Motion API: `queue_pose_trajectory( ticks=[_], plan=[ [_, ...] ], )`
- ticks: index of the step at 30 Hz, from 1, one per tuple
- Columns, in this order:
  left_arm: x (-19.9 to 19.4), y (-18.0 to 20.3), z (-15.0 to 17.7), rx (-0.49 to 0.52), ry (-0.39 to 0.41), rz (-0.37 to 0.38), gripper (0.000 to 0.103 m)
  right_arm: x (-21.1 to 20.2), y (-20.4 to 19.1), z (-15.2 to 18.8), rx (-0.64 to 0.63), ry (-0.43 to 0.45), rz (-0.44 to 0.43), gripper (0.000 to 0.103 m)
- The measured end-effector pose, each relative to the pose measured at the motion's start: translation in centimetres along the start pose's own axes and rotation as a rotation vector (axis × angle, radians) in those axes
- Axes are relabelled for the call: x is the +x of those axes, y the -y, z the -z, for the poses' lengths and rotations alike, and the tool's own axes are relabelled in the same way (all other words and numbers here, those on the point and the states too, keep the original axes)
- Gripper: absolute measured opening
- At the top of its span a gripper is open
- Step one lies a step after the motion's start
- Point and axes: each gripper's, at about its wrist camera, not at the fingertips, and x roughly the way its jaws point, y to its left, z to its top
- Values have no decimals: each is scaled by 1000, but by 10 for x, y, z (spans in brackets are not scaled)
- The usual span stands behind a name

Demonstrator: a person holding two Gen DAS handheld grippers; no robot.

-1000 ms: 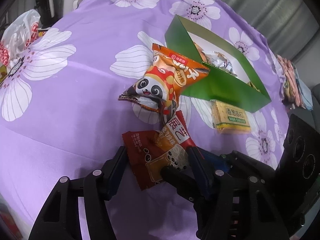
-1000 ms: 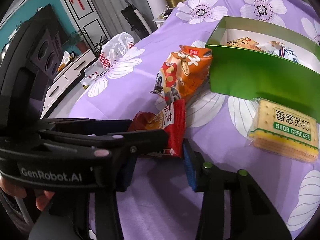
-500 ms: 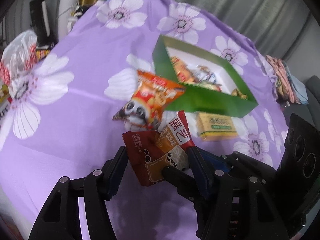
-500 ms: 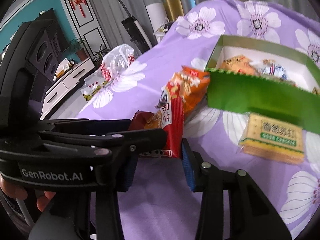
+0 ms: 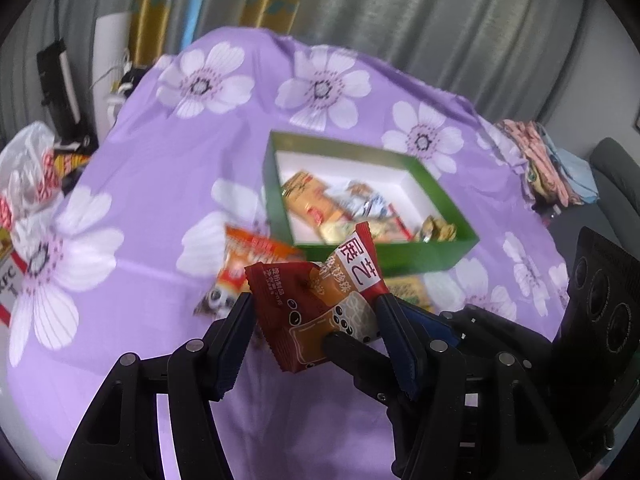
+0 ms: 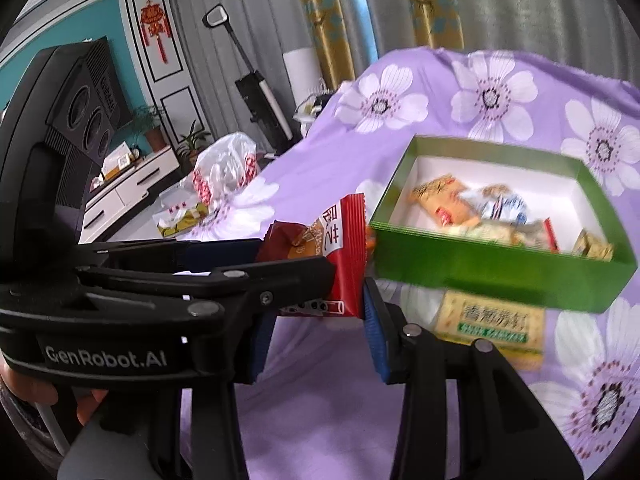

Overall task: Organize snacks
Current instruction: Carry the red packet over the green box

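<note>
1. Your left gripper (image 5: pixel 316 320) and right gripper (image 6: pixel 316 300) both clench 1 red-brown snack packet (image 5: pixel 320 300), each by 1 side, off the purple floral cloth (image 5: pixel 160 168).
2. Green box (image 5: pixel 424 258): near the cloth's centre, just beyond the packet, several snacks already inside.
3. Orange panda bag (image 5: pixel 248 260) and soda cracker pack (image 6: pixel 492 324): on the cloth against the box's near wall.
Step, by my reading: carry to box. Next: clear the near wall, then let go with both.
</note>
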Motion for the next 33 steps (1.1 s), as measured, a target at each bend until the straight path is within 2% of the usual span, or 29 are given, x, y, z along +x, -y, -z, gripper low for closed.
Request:
queue_pose_trajectory(
  ticks=[15, 24, 33],
  plan=[
    [8, 30, -56, 77, 85, 50, 62, -19, 34, -49, -15, 117, 56, 42],
    [39, 45, -80, 91, 81, 94, 62, -14, 69, -65, -2, 124, 108, 42],
    [84, 44, -87, 67, 26, 119, 62, 6, 102, -65, 29, 74, 137, 43]
  ],
)
